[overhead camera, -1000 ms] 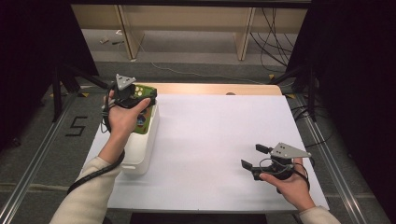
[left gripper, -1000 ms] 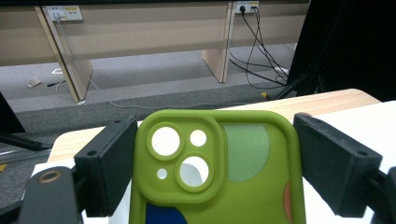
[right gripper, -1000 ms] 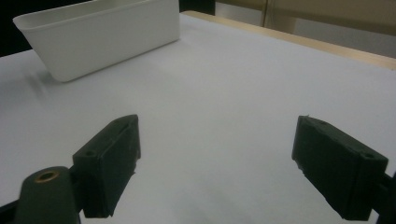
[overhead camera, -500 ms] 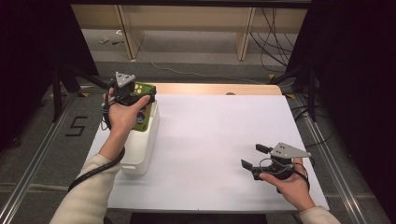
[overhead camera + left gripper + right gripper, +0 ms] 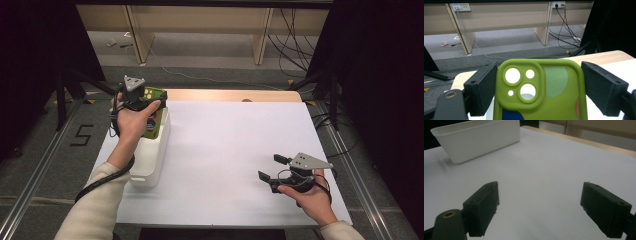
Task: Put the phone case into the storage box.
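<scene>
the left gripper [image 5: 150, 102] clamps a green phone case [image 5: 539, 95] between its jaws, holding it above the far end of the white bin [image 5: 152, 165] at the table's [image 5: 220, 150] left edge. the right gripper [image 5: 272, 167] rests near the right front corner, jaws wide apart with nothing between them.

The green phone case [image 5: 541, 92] runs off the bottom of the left gripper view. In the high view, the hand [image 5: 131, 122] hides most of it. The white bin [image 5: 477, 138] is cut off at the top left of the right gripper view.
</scene>
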`<state>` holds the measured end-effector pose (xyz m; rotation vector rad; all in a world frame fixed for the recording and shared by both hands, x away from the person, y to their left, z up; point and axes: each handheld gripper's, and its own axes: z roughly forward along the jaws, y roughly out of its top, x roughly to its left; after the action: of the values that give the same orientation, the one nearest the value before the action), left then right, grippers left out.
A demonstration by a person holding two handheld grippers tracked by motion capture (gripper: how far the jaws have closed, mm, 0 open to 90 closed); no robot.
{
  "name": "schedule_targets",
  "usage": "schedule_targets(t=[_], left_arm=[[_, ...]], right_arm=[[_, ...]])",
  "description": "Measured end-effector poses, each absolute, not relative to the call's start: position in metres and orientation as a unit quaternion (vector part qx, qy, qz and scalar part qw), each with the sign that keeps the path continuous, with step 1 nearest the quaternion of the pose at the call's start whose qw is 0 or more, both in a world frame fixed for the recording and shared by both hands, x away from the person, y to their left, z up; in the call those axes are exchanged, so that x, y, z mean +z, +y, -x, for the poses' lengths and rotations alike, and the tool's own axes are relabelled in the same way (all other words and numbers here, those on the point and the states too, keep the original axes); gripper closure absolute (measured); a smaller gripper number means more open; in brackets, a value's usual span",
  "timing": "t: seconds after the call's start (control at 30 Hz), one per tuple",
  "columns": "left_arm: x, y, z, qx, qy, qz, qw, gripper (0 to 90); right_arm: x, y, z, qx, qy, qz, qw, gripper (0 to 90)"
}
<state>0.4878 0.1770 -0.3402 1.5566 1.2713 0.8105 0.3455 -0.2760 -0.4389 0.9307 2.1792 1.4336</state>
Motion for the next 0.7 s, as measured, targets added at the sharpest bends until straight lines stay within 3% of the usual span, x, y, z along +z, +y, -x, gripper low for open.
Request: schedule_targets(t=[0.7], left_arm=[[-0.3447, 0.1764, -0.4972, 0.326, 0.523, -0.637, 0.464, 16.6]], right_arm=[[-0.4388, -0.2763, -0.3454, 0.509, 0.773, -0.33, 0.184, 16.4]])
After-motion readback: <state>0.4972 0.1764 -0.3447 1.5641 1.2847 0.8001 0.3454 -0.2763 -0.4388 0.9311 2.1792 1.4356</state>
